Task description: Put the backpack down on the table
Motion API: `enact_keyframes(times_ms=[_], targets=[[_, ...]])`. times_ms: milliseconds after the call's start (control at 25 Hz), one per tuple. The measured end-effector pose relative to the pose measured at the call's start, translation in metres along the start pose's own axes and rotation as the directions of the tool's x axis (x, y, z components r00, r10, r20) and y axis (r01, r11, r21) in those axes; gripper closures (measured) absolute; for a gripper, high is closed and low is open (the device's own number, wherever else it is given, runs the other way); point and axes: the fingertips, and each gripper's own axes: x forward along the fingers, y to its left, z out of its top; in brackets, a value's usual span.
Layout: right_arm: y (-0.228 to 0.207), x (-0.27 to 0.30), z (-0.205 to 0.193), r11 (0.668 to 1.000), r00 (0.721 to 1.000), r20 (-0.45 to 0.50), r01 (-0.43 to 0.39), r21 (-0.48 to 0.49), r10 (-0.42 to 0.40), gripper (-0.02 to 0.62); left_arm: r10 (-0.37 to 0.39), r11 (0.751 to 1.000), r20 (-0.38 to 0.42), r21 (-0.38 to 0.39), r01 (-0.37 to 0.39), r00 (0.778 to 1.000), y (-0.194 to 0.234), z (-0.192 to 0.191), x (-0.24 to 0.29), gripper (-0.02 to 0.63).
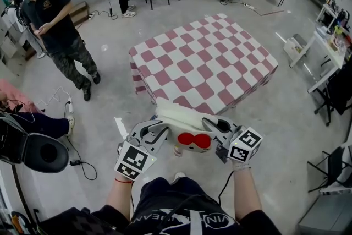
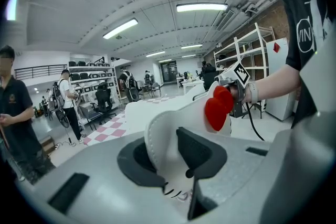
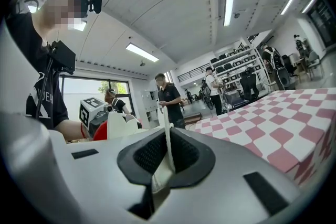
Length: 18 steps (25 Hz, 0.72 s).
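Left claw (image 1: 161, 129) and right claw (image 1: 212, 124) both grip the white backpack (image 1: 184, 117), mid-carry.
Left jaws stand fairly wide on a thick padded edge; right jaws pinch a thin strap. The backpack hangs at lower centre, short of the checked tabletop (image 1: 203, 58); next, it likely needs bringing over the tabletop and lowering.

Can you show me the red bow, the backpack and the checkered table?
red bow (image 1: 197, 141): head view, middle of the bow.
backpack (image 1: 179, 116): head view, its white top.
checkered table (image 1: 203, 60): head view, middle of the cloth.

The backpack (image 1: 181, 120) hangs just before the table (image 1: 203, 58); a person (image 1: 58, 30) stands left.
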Motion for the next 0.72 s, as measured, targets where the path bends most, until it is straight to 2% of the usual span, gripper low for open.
enact_keyframes(times_ms=[320, 720], targets=[[-0.023, 0.004, 0.013, 1.0, 1.0, 0.008, 0.001, -0.004, -0.001, 0.583, 0.007, 1.0, -0.002, 0.011, -0.007, 1.0, 0.011, 0.014, 0.019, 0.511], [-0.061, 0.022, 0.03, 0.999, 0.999, 0.004, 0.04, -0.015, -0.04, 0.584, -0.029, 0.999, 0.019, 0.036, 0.028, 0.999, 0.042, 0.03, 0.053, 0.511]])
